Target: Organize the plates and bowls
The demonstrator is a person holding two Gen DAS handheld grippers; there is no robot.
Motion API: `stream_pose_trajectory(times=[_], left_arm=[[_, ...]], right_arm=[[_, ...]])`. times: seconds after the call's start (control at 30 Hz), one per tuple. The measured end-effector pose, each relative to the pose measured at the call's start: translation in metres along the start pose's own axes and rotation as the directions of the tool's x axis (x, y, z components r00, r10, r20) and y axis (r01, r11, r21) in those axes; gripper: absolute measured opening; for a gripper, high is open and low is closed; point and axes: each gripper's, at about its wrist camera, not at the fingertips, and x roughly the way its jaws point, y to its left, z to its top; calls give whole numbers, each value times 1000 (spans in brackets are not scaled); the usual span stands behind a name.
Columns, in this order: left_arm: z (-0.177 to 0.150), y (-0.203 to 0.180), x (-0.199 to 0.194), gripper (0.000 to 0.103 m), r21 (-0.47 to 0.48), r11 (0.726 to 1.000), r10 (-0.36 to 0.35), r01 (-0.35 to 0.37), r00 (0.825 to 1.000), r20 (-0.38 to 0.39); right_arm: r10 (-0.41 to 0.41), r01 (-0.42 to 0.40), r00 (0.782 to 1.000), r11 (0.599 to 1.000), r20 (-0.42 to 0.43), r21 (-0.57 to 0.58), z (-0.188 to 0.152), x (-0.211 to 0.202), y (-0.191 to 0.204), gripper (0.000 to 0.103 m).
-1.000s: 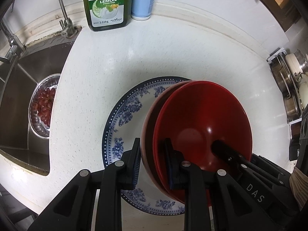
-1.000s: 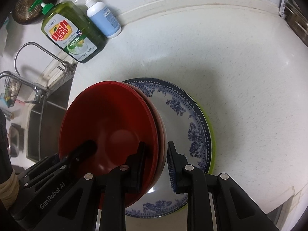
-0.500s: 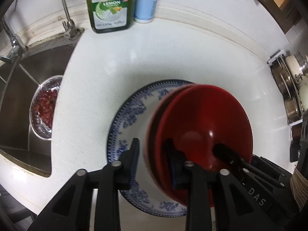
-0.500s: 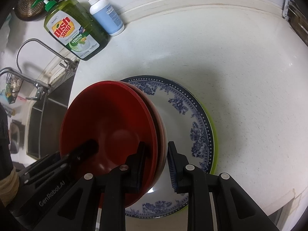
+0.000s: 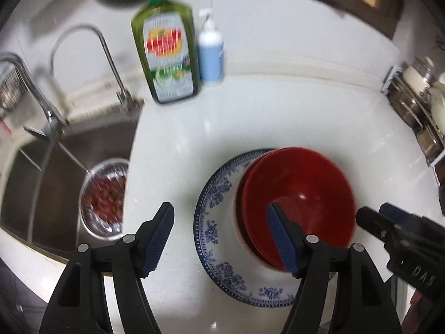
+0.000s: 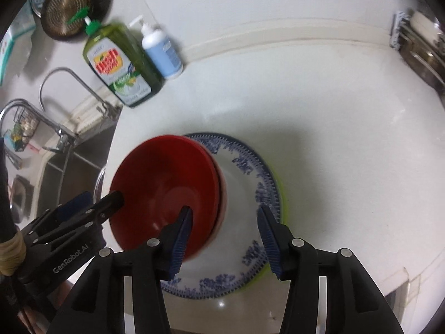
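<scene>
Red bowls (image 5: pixel 300 192): glossy, smooth, a highlight inside the top one. Blue-patterned plate (image 5: pixel 219 222): glazed, shiny white centre (looks ceramic). Counter (image 6: pixel 319 117): smooth pale surface, faint sheen. Sink (image 5: pixel 55 167), left of frame: brushed metal; tap (image 5: pixel 91 53) polished metal. Dish soap bottle (image 6: pixel 119 64), upper left: translucent green plastic, paper label. Gripper pads (image 5: pixel 158 239): ribbed blue, matt.
</scene>
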Motion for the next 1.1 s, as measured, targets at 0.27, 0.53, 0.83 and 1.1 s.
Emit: stream_pose_trajectory(times=[0.27, 0.53, 0.83, 1.1], left_arm=[[-39, -12, -66, 88, -38, 999, 39, -32, 980, 196], [-100, -38, -114, 96, -80, 988, 152, -133, 934, 322], [-167, -67, -169, 103, -123, 977, 211, -176, 895, 393], [-207, -79, -199, 103, -132, 976, 211, -172, 898, 387]], right_arm=[[-5, 11, 979, 1000, 202, -29, -30, -57, -15, 78], [-43, 83, 940, 991, 338, -105, -82, -103, -30, 78], [-46, 113, 909, 984, 415, -140, -152, -151, -58, 88], [-32, 124, 896, 976, 443, -179, -197, -186, -64, 88]])
